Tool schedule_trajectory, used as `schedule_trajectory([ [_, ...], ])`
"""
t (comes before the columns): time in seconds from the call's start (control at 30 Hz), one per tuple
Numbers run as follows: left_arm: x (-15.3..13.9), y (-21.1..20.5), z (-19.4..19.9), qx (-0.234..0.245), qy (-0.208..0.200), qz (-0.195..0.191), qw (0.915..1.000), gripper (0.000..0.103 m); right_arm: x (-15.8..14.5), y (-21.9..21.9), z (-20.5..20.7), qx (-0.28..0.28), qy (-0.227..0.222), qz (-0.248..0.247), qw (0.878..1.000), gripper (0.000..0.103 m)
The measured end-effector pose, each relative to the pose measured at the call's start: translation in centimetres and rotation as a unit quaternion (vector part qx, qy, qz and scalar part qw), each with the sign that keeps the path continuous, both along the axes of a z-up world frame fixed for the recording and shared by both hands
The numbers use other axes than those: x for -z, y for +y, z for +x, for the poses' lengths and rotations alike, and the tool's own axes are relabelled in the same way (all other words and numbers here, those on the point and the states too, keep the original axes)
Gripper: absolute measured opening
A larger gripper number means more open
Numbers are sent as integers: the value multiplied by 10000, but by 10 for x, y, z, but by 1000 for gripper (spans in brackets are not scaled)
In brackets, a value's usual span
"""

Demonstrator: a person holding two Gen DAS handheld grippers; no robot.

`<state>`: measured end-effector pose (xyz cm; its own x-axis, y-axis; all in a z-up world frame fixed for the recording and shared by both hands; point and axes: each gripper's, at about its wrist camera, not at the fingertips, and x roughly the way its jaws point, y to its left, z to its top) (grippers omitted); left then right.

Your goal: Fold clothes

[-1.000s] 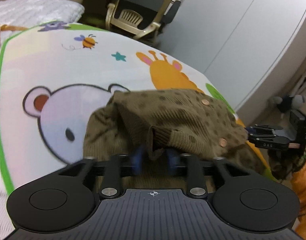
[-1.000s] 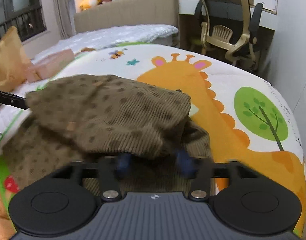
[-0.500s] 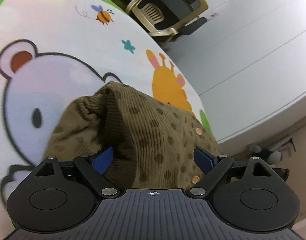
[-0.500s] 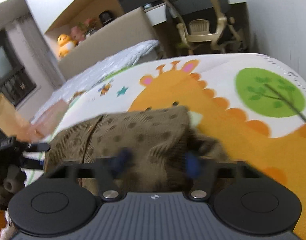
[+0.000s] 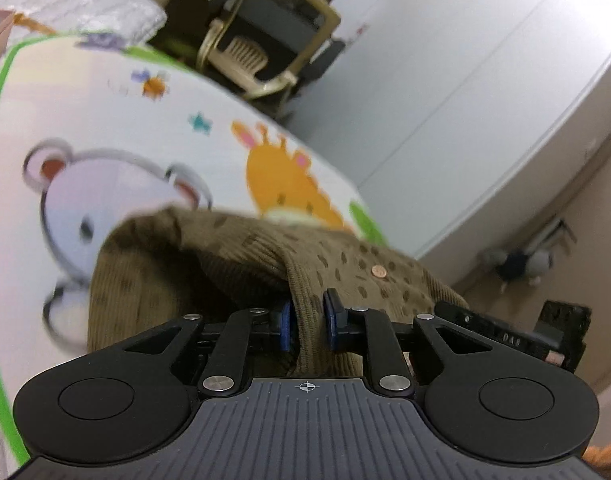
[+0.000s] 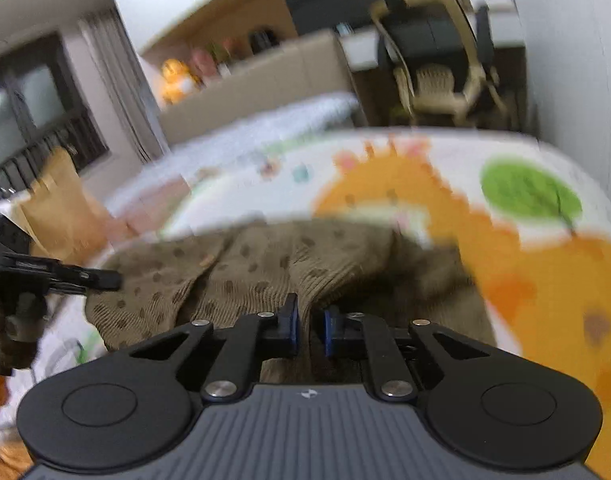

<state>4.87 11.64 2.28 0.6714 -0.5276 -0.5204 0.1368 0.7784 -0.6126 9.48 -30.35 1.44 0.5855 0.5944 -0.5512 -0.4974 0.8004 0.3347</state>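
The only legible lettering is showing in the left wrist view: pale letters reading "DAS" are standing on the black body of the right gripper (image 5: 509,338) at the right edge. Nothing else is carrying readable text, numbers or brand marks; the right wrist view is too blurred for any.

— Support surface?
— Bed (image 5: 105,92) with cartoon mat: bear, giraffe, bee, star, green tree.
— On it?
— Brown dotted knit cardigan (image 5: 233,248), bunched, over giraffe and bear's edge. Brown paper bag (image 6: 61,208) at far left side, blurred.
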Motion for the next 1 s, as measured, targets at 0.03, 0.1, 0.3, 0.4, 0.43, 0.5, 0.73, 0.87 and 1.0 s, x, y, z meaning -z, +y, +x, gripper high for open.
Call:
schedule_trajectory([
  [0.03,7,-2,-6,38,110,45,9999,27,11,0,-2,75,108,-142,9998,13],
  [0.1,27,-4,-13,89,415,56,9991,41,30,-2,-6,239,243,-368,9987,24],
  [0.3,39,12,-9,99,176,-427,9989,93,28,-12,-3,478,103,-281,9984,50],
  [0.4,42,21,4,-116,-62,-636,9979,93,31,-7,-1,511,34,-318,9982,56],
  [0.43,47,24,11,-233,-54,-725,9971,93,34,-4,0,508,17,-350,9981,59],
  [0.5,61,26,26,-460,56,-1047,9934,94,41,5,0,541,-59,-485,9973,64],
  [0.73,61,1,57,140,61,-1894,9818,95,46,6,-1,588,-142,-520,9968,70],
  [0.87,40,16,40,210,-179,-2052,9783,95,47,7,-2,600,-174,-567,9964,73],
  [1.0,22,47,17,-252,-310,-1827,9824,95,47,6,-1,615,-184,-593,9962,77],
])
